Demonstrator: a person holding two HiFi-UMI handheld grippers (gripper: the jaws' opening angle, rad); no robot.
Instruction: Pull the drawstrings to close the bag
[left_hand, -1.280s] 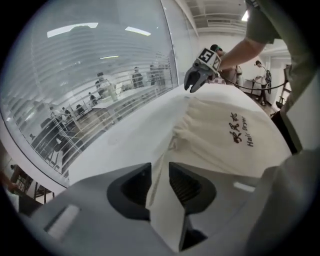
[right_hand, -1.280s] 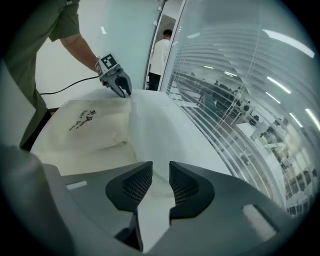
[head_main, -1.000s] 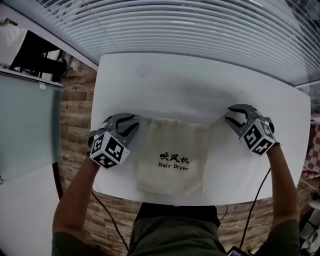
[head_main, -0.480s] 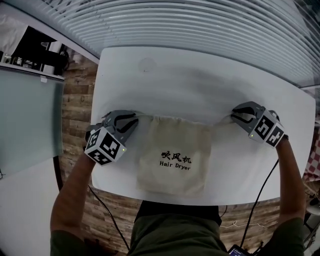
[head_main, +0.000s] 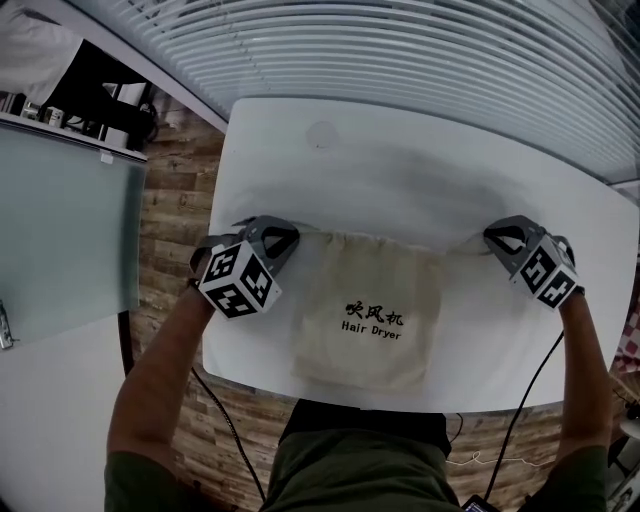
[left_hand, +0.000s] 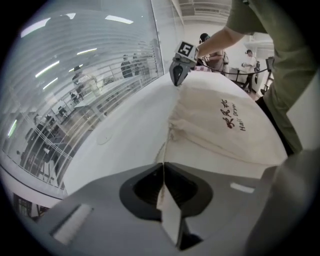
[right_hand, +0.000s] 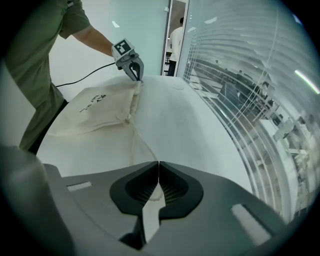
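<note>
A cream cloth bag (head_main: 372, 320) with dark print lies flat on the white table (head_main: 400, 170), its gathered mouth facing the far side. My left gripper (head_main: 283, 238) is just left of the mouth, shut on the left drawstring (left_hand: 161, 150). My right gripper (head_main: 497, 241) is farther out to the right, shut on the right drawstring (right_hand: 136, 142), which runs slack back to the puckered mouth (right_hand: 133, 102). In the left gripper view the bag (left_hand: 220, 120) stretches toward the right gripper (left_hand: 178, 75). In the right gripper view the left gripper (right_hand: 135, 70) sits at the bag's far corner.
A window with slatted blinds (head_main: 400, 50) borders the table's far edge. The table's near edge (head_main: 330, 395) runs just below the bag, against my body. Cables (head_main: 525, 400) hang from both grippers. A faint round mark (head_main: 322, 134) shows on the tabletop.
Both grippers have drawn outward, the right one farthest. More drawstring shows on each side, and the bag's mouth is more tightly gathered.
</note>
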